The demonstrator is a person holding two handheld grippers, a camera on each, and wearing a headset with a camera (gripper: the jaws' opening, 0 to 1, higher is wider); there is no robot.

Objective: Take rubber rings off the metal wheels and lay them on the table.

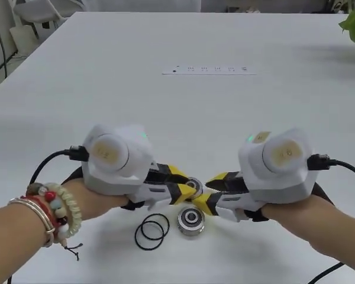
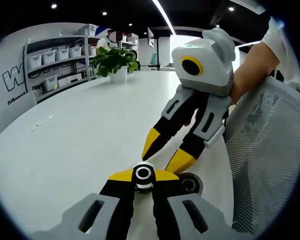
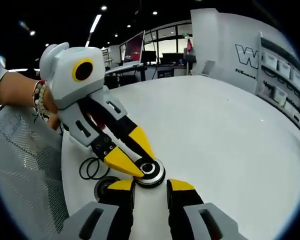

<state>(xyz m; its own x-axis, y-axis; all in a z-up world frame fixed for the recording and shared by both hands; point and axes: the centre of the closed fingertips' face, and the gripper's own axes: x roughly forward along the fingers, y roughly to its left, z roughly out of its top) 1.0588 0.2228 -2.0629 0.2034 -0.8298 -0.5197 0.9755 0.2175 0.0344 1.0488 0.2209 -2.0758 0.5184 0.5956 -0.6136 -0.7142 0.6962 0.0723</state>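
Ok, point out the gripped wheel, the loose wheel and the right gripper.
gripped wheel (image 2: pixel 143 175): left gripper view, its hub.
loose wheel (image 1: pixel 191 218): head view, its top face.
right gripper (image 3: pixel 152 186): right gripper view, midway between its fingertips.

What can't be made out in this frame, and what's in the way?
Head view: the held wheel is mostly covered by the tips of the left gripper and right gripper; whether its rim is bare is unclear.
Head view: marks on the white strip are too small to read.
Right gripper view: the loose wheel sits partly behind that gripper's own jaw.
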